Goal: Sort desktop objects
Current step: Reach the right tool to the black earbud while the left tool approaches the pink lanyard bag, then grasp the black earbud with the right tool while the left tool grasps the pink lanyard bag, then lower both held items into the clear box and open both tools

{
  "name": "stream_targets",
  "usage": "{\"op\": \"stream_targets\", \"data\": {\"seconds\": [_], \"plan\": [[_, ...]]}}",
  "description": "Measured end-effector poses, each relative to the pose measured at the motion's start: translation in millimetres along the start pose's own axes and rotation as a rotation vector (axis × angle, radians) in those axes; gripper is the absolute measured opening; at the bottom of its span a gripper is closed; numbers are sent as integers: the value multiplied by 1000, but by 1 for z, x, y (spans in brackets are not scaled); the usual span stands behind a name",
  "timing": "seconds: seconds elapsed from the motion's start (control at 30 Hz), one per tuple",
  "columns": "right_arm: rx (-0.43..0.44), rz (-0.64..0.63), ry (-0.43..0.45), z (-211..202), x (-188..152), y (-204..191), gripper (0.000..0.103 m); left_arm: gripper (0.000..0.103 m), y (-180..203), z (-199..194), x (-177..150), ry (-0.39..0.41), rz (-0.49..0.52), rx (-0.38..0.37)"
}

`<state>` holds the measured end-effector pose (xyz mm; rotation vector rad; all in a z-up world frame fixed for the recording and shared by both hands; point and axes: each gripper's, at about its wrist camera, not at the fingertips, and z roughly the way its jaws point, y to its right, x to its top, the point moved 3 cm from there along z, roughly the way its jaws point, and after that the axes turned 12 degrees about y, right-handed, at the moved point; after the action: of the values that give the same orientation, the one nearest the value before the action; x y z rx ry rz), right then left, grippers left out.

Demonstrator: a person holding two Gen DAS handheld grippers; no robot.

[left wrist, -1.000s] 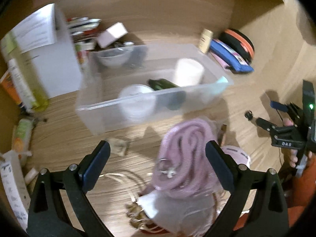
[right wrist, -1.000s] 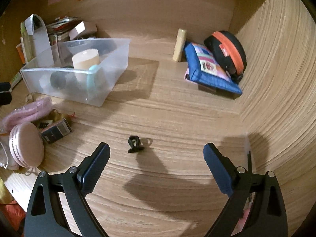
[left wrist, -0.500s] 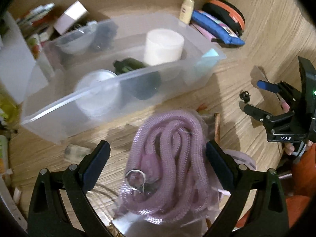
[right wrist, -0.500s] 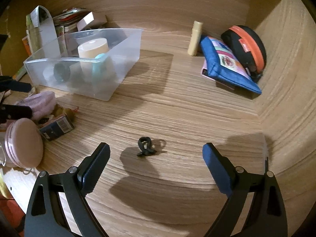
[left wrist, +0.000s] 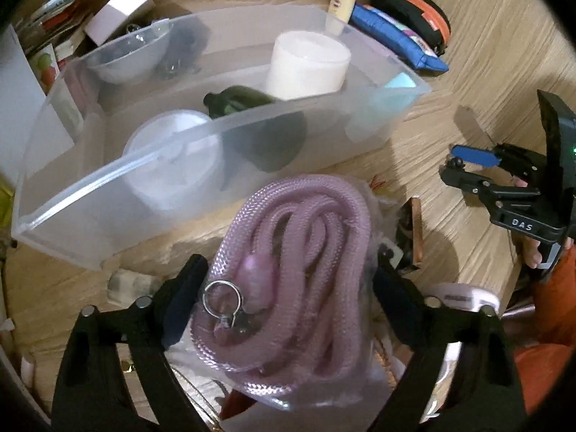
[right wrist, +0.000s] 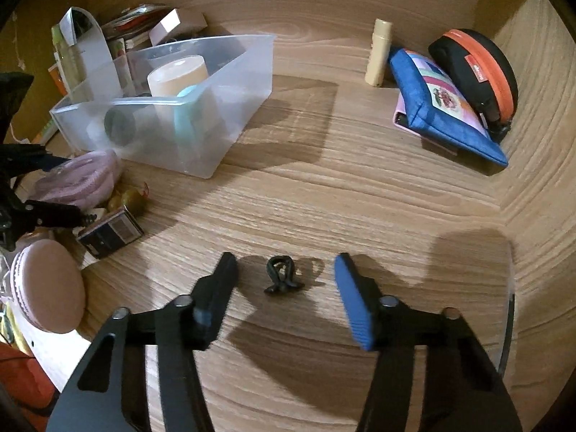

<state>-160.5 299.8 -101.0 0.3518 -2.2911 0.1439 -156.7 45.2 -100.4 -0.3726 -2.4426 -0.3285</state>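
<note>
A pink coiled rope in a clear bag (left wrist: pixel 288 288) sits between the fingers of my left gripper (left wrist: pixel 288 291), which press on the bag's sides; it also shows in the right wrist view (right wrist: pixel 82 176). The clear plastic bin (left wrist: pixel 223 180) stands just behind it, holding a white roll (left wrist: pixel 309 61), a dark bottle and a white tub. My right gripper (right wrist: pixel 284 284) is open, its fingers on either side of a small black clip (right wrist: pixel 282 275) on the wooden desk.
A blue pouch (right wrist: pixel 446 108), a black and orange case (right wrist: pixel 475 68) and a beige tube (right wrist: pixel 378 50) lie at the back right. A pink round compact (right wrist: pixel 46 288) and a small dark box (right wrist: pixel 111 230) lie at the left. Papers and boxes stand behind the bin.
My left gripper has closed in around the pink rope bag. My right gripper has narrowed and moved forward so the black clip lies between its fingers.
</note>
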Motion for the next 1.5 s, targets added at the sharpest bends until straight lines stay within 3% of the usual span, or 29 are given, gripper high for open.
{"op": "stream_targets", "data": {"seconds": [0.07, 0.13, 0.17, 0.27, 0.7, 1.07, 1.3, 1.5], "plan": [[5, -4, -1, -1, 0, -2, 26, 81, -2, 0, 1, 9, -3, -7], [10, -3, -3, -3, -1, -2, 19, 75, -2, -1, 2, 19, -3, -14], [15, 2, -3, -3, -1, -3, 19, 69, -1, -3, 2, 27, 2, -15], [29, 17, 8, -6, 1, -2, 19, 64, 1, -6, 2, 48, 22, -16], [81, 18, 88, -24, 24, -18, 19, 63, -7, -37, 2, 151, -48, 30], [44, -25, 179, -45, 51, -25, 19, 63, -15, -79, 0, 281, -78, 64], [55, -41, 221, -46, 70, -33, 19, 63, -30, -103, 8, 362, -128, 52], [98, -65, 248, -44, 86, -50, 19, 63, -45, -113, 21, 421, -146, 95]]}}
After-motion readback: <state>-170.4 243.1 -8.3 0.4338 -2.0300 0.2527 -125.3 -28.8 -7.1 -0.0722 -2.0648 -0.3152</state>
